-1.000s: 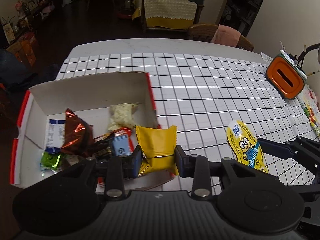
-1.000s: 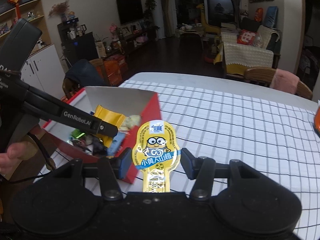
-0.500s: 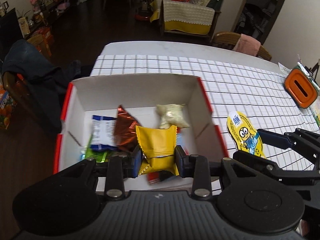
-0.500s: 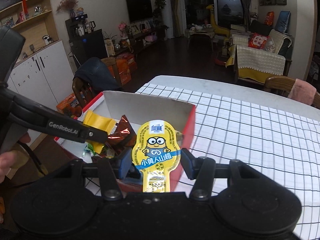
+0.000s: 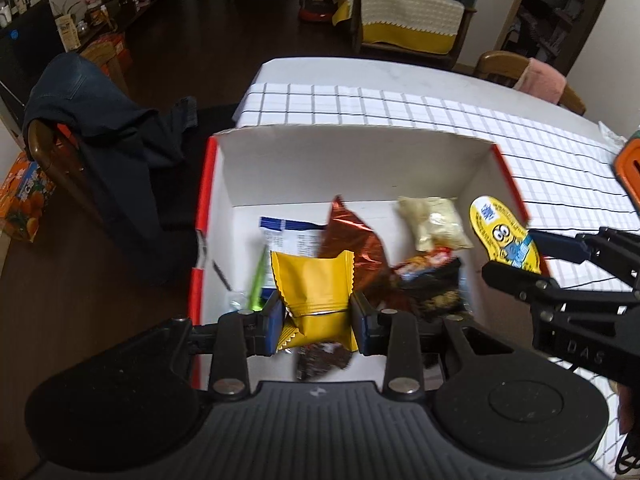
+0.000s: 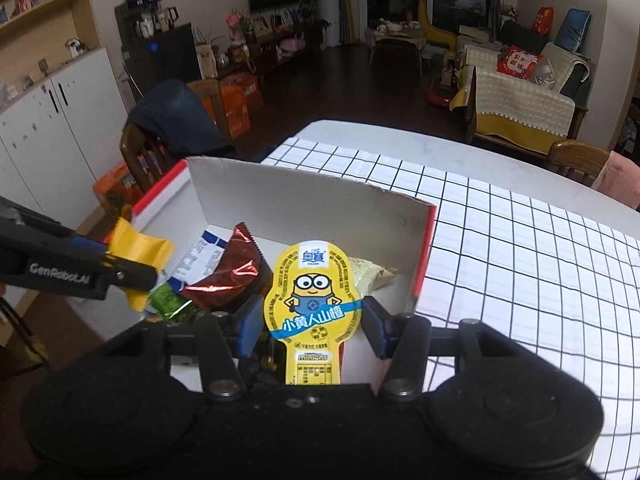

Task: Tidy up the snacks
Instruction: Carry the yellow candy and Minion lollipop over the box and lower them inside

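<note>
Bench point(image 5: 400, 108): white, black-gridded cloth; carries the box at its left edge.
Box point(image 5: 360, 160): open cardboard, red outside, white inside; several loose snack packs on its floor.
Left claw point(image 5: 316, 316): closed on the yellow pillow pack point(image 5: 312, 284), held over the box's near side.
Right claw point(image 6: 312, 328): closed on the Minion pack point(image 6: 312, 304), upright over the box's near right corner.
Handling: both likely light, crinkly and slippery; pillow pack soft, best pinched across its middle; Minion pack flatter and stiffer, best held low on its body.

Orange holder point(image 5: 629, 168) cut by right edge, snack labels blurred.
</note>
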`<state>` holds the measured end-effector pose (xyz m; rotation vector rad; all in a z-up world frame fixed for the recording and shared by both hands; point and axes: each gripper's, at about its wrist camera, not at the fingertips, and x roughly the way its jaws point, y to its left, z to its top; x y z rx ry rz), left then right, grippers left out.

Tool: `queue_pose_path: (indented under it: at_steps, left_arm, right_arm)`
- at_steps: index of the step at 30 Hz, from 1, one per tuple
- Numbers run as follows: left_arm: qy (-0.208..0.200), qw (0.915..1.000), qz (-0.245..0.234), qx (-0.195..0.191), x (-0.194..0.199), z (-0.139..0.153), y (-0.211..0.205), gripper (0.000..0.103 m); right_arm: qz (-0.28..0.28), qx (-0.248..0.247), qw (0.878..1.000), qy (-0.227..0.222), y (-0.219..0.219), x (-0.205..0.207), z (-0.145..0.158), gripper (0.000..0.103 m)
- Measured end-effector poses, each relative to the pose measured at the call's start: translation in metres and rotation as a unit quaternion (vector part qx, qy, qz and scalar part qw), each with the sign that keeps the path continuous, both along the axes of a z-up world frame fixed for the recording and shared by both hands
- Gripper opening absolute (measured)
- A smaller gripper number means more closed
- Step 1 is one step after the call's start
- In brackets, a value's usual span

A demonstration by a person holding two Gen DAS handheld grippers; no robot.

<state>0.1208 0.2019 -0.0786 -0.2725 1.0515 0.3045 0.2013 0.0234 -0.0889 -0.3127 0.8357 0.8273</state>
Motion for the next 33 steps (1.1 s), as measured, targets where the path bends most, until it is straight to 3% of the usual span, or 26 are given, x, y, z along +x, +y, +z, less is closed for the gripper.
queue_pose_path:
  at_steps: [10,19,25,28,30,33]
  left_arm:
    - [0.041,0.9984,-0.036,0.013,0.028,-0.029,0.009,0.034]
    - [0.082,0.996,-0.035,-0.001,0.041,-0.05,0.011,0.035]
    - [0.085,0.9959,-0.029,-0.004,0.04,-0.055,0.012,0.035]
    - [0.081,0.9964,-0.024,-0.005,0.036,-0.052,0.012,0.039]
    - [0.071,0.9972,-0.023,-0.007,0.032,-0.047,0.01,0.05]
    - [0.055,0.9983,-0.02,0.001,0.025,-0.041,0.01,0.057]
  right_arm:
    - [-0.001,-0.037,0.999,0.02,0.037,0.024,-0.027,0.052]
    - [0.005,-0.062,0.997,0.038,0.046,0.024,-0.042,0.052]
    - [0.0,-0.059,0.997,0.04,0.043,0.026,-0.041,0.052]
    - [-0.005,-0.053,0.997,0.047,0.039,0.026,-0.039,0.052]
    - [-0.005,-0.046,0.998,0.047,0.036,0.024,-0.035,0.053]
    - [-0.007,-0.031,0.998,0.046,0.031,0.019,-0.026,0.056]
